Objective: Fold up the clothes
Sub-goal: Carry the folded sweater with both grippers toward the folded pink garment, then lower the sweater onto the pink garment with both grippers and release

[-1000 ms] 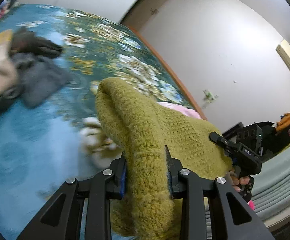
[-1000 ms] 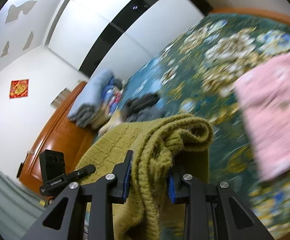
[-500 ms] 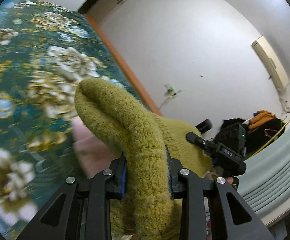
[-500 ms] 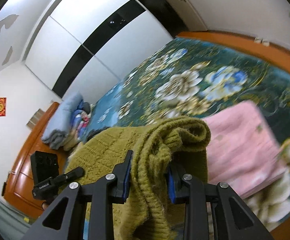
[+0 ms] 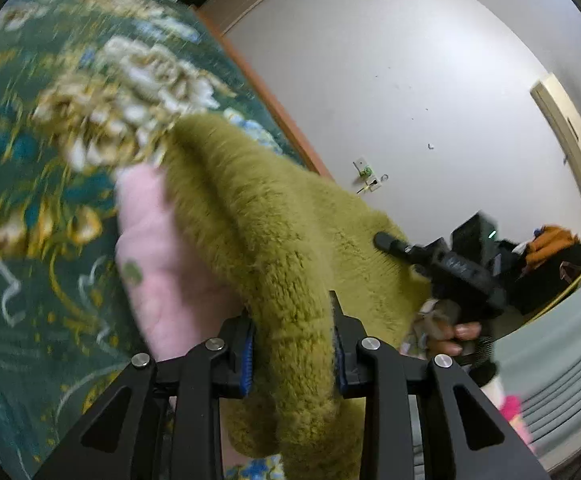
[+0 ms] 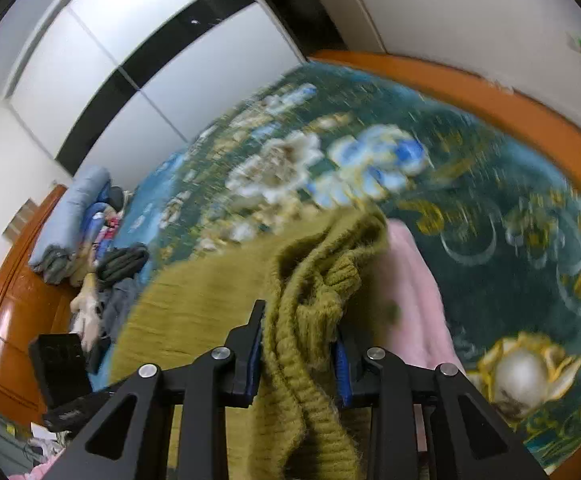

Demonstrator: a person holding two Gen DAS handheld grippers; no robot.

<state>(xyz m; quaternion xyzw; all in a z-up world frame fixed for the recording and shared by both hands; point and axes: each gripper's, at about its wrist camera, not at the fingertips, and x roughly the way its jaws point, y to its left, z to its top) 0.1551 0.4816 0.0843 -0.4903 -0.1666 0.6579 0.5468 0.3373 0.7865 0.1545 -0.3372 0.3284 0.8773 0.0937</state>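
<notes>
An olive-green knit sweater (image 5: 266, 224) hangs folded between both grippers above the bed. My left gripper (image 5: 293, 344) is shut on one bunched edge of it. My right gripper (image 6: 299, 350) is shut on the other edge, where ribbed folds of the sweater (image 6: 314, 292) pile up. Just beneath the sweater lies a folded pink garment (image 5: 162, 264), also seen to the right of the jaws in the right wrist view as the pink garment (image 6: 414, 288). The other gripper (image 5: 450, 268) and a hand show at right in the left wrist view.
The bed has a dark teal floral cover (image 6: 490, 208) with an orange wooden frame (image 6: 510, 108). A pile of unfolded clothes (image 6: 118, 272) and rolled bedding (image 6: 70, 216) lie at the far end by the headboard. White walls and a wardrobe (image 6: 162, 80) surround the bed.
Both grippers have carried the sweater across the bed and lowered it over the pink garment, which now lies directly under it. Both grips stay unchanged.
</notes>
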